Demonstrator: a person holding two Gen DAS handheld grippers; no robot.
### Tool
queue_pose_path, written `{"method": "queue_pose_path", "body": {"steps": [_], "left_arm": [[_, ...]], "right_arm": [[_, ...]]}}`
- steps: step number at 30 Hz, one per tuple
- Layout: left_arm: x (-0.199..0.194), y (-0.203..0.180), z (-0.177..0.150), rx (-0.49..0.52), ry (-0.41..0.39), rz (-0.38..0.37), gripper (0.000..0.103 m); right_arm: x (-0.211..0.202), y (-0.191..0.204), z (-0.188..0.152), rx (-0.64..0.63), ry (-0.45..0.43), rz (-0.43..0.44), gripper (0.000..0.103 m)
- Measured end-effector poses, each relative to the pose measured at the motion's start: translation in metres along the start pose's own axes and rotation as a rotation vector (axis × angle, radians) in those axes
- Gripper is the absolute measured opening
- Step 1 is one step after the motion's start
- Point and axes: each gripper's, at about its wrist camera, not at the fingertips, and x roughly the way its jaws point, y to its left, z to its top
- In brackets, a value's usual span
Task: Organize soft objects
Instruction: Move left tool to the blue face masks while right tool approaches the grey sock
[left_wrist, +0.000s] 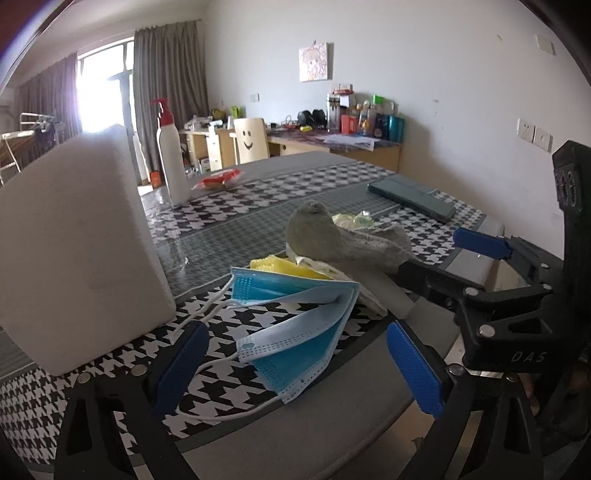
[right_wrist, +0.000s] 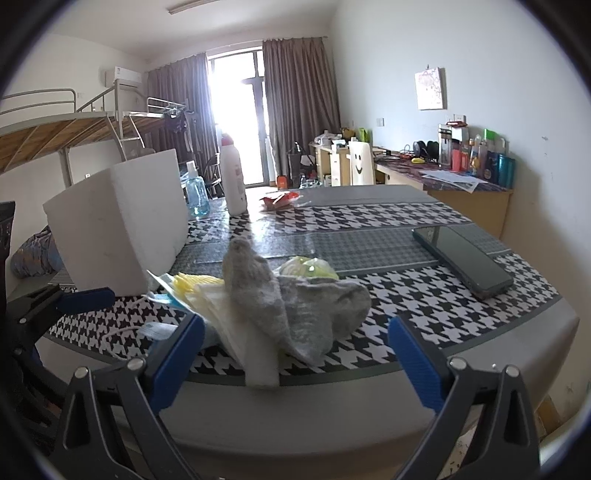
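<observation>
Both claws wide, holding nothing: left claw around the blue mask, right claw facing the grey sock. Sock draped over yellow cloth at near table edge, beside white foam block.

Light: daylight via window, blown out, flare in both views
Room: moderately bright
Glare: sheen on counter
Edges: fisheye bend, dark vignette
Blur: slight softness nearest lens
</observation>
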Motion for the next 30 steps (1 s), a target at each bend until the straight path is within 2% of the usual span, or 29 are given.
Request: {"method": "queue_pose_path", "body": {"steps": [7,12,19,23,30], "left_arm": [[0.014,-0.007,-0.003,0.033,0.055,0.004,0.075],[0.024,-0.01,-0.003,0.051,0.084,0.008,0.07],[0.034,-0.01,-0.002,0.055,0.115,0.025,0.049],[0.036,-0.009,-0.002,0.059,0.116,0.022,0.042],[0.036,-0.006,0.0,0.04,0.114,-0.005,0.021]], "right_arm": [[0.005,-0.008,-0.003,0.003,0.016,0.004,0.096],[0.012,-0.012,-0.004,0.01,0.045,0.021,0.086],[0.019,-0.008,-0.002,-0.002,0.071,0.054,0.075],[0.029,-0.006,-0.002,-0.01,0.103,0.075,0.061],[0.031,-0.01,-0.005,0.009,0.118,0.101,0.047]]}}
